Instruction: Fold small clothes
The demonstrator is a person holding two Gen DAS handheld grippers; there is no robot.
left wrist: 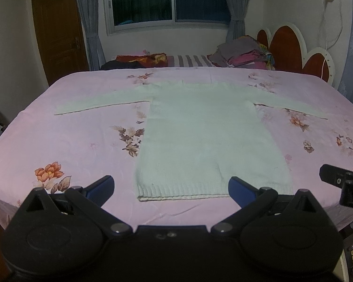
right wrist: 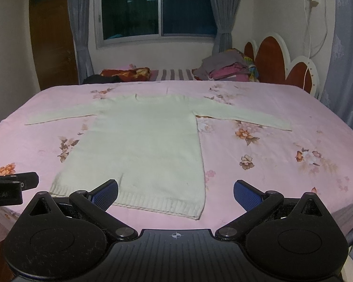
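Both hand-held grippers (left wrist: 171,189) (right wrist: 175,193) spread wide, seemingly above sweater (left wrist: 207,136) hem.

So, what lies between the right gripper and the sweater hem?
Only bare pink bedsheet lies between the open right gripper and the sweater hem, as the right wrist view shows.

Sweater (left wrist: 207,136) flat on bed (left wrist: 70,141)

I see a pale knitted sweater (left wrist: 207,136), soft and matt, with a ribbed hem; it lies on a smooth pink floral cotton-looking sheet (left wrist: 70,145); my left gripper (left wrist: 171,189) is matt black plastic with textured blue pads (left wrist: 241,191) and dull metal pivot pins.
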